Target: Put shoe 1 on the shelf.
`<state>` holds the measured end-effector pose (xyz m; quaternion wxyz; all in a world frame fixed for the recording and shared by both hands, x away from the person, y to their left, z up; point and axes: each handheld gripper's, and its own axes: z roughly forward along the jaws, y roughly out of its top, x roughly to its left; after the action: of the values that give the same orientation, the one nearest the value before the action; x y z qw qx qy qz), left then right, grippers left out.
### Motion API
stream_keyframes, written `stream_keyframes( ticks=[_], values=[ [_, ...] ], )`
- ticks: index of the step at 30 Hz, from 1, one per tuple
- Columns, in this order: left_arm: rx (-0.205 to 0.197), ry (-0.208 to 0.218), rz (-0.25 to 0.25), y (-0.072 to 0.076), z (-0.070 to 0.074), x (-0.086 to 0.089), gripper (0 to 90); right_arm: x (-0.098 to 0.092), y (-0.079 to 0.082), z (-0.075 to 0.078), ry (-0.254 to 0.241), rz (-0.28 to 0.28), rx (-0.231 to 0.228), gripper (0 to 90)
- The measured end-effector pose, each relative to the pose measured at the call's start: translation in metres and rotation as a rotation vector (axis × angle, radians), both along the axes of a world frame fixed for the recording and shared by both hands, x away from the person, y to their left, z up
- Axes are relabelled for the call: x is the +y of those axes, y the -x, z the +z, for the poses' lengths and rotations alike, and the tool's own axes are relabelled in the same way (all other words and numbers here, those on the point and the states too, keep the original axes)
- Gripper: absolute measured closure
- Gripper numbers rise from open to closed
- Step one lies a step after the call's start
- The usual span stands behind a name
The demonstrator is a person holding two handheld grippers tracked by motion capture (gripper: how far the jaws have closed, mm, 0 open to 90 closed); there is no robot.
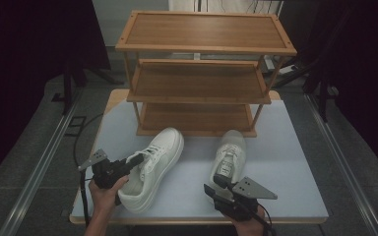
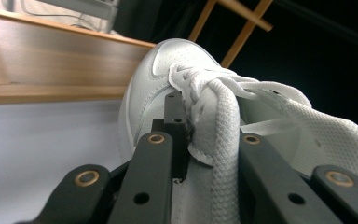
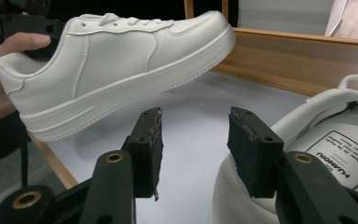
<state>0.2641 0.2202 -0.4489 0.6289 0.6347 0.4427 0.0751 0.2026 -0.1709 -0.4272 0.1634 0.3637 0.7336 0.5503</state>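
Fingers of the left gripper [image 1: 137,160] clamp the left shoe's [image 1: 153,167] tongue, tilting it off the tabletop [image 1: 285,162]. Right gripper [image 1: 215,189] fingers stand open, empty, beside the right shoe [image 1: 229,155].

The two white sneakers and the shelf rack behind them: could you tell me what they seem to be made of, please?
Left sneaker: smooth, matte white leather or imitation, with stitched panels, a ribbed rubbery sole and woven laces. Right sneaker: apparently the same, with a mesh-like lining in the left gripper view's shoe. Shelf rack: light brown wood or bamboo, visible grain, satin finish.
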Motion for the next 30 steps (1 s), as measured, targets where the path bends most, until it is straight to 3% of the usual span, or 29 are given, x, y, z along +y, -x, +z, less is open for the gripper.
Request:
stream_keyframes(
  ticks=[15, 30],
  values=[
    [-0.048, 0.071, -0.053, 0.001, 0.029, -0.018, 81.7, 0.0, 0.008, 0.011, -0.038, 0.04, -0.039, 54.7],
    [-0.079, 0.128, -0.129, -0.026, 0.065, -0.055, 81.8, -0.005, 0.01, 0.017, -0.056, 0.029, -0.055, 54.6]
  ],
)
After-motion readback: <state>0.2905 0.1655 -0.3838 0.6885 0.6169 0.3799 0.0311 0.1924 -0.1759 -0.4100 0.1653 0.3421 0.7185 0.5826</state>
